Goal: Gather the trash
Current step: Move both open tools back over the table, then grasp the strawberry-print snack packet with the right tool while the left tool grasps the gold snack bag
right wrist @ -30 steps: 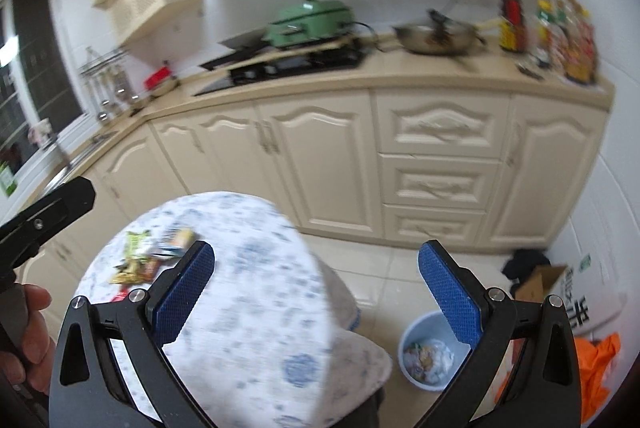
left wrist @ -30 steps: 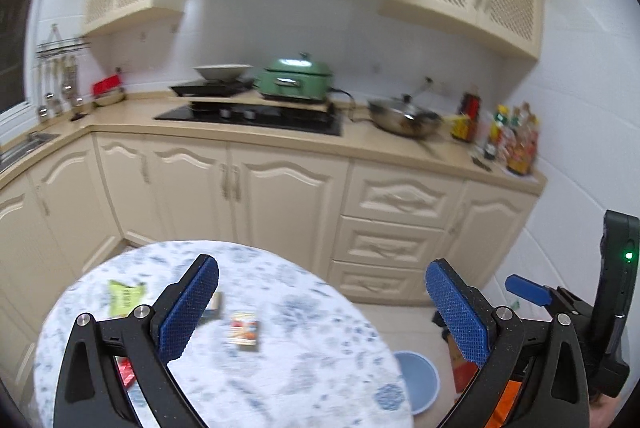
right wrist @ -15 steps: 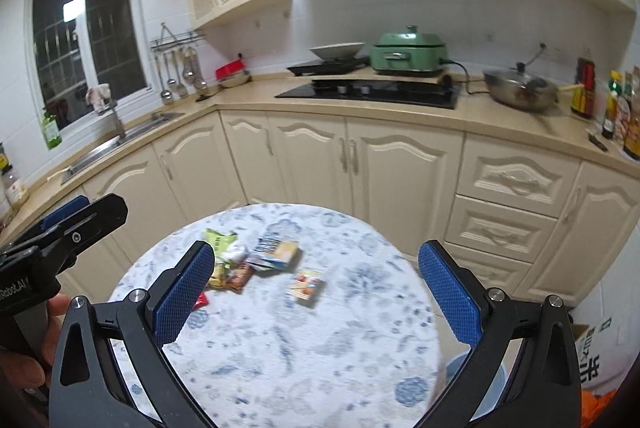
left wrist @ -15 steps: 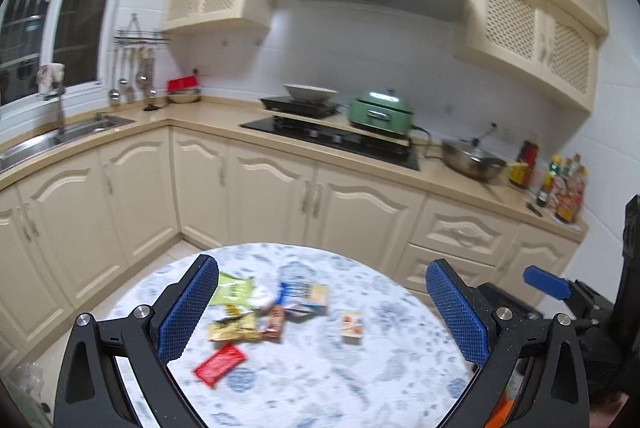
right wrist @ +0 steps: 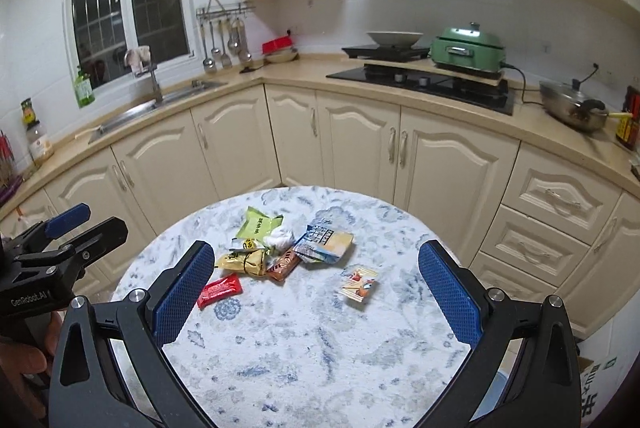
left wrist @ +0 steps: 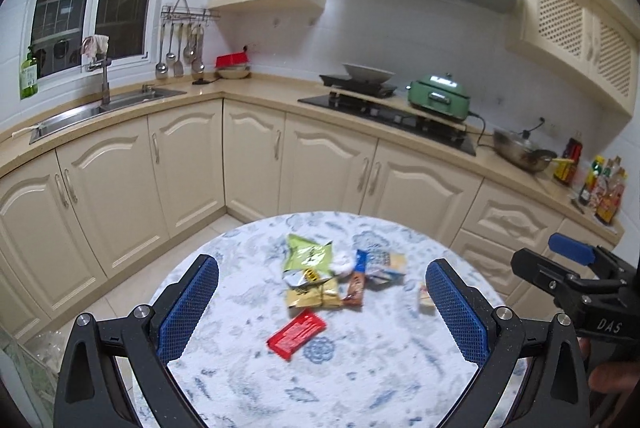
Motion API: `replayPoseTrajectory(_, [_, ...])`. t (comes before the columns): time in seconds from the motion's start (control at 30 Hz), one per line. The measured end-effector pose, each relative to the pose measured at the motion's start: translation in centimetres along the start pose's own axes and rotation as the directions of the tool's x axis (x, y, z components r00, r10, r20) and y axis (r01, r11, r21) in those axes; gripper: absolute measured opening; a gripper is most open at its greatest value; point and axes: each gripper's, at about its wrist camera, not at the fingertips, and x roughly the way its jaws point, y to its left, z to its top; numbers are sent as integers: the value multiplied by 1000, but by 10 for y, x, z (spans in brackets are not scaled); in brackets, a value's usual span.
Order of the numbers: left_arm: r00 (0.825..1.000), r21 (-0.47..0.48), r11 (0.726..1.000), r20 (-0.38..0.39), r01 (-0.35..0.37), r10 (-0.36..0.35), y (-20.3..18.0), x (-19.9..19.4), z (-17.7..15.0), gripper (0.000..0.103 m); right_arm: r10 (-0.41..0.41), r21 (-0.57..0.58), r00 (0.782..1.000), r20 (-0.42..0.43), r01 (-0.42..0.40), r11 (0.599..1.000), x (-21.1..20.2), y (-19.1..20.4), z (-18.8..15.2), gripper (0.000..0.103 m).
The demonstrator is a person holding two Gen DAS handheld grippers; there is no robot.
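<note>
Both wrist views (shared) over table [left wrist: 248,292]

The round table [right wrist: 320,348] wears a matt cloth with a blue floral print. The wrappers on it are glossy film: a red packet [right wrist: 220,290], a green bag [right wrist: 258,224], beside crumpled white paper [right wrist: 280,238]. The gripper pads [right wrist: 180,292] look like textured blue rubber (frames matt black plastic). The sink [right wrist: 160,104] and wok [right wrist: 572,108] are shiny metal.
</note>
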Motion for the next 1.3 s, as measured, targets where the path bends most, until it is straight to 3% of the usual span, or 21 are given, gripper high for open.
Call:
replayPoseTrajectory(0.37, [988,19,1000,-150,-19,22,25,92,-3,102,-22,1,989,-150,22,1000,73,-20,-18,103])
replayPoseTrajectory(0.83, [937,42,996,-339,-78,88,13,241,-17,102,-39,70,942,-335,66,995,176,-60,-54,101])
replayPoseTrajectory(0.9, [932,45,995,-349,-85,95,13,254,-16,102,-47,74,936,-349,77,994,183,-63,-57,93])
replayPoseTrajectory(1.07, [927,51,994,-358,-99,110,12,281,-13,102,-49,87,934,-353,85,993,190,-69,-59,86])
replayPoseTrajectory(1.17, [926,38,993,-360,-108,115,12,295,-10,102,-43,82,935,-353,76,994,193,-68,-59,74])
replayPoseTrajectory(1.23, [929,20,995,-356,-100,101,13,302,-9,99,-43,78,932,-359,75,994,196,-67,-60,66])
replayPoseTrajectory(1.3, [931,22,997,-356,-80,83,12,307,-12,88,-40,74,932,-360,71,995,198,-65,-62,59])
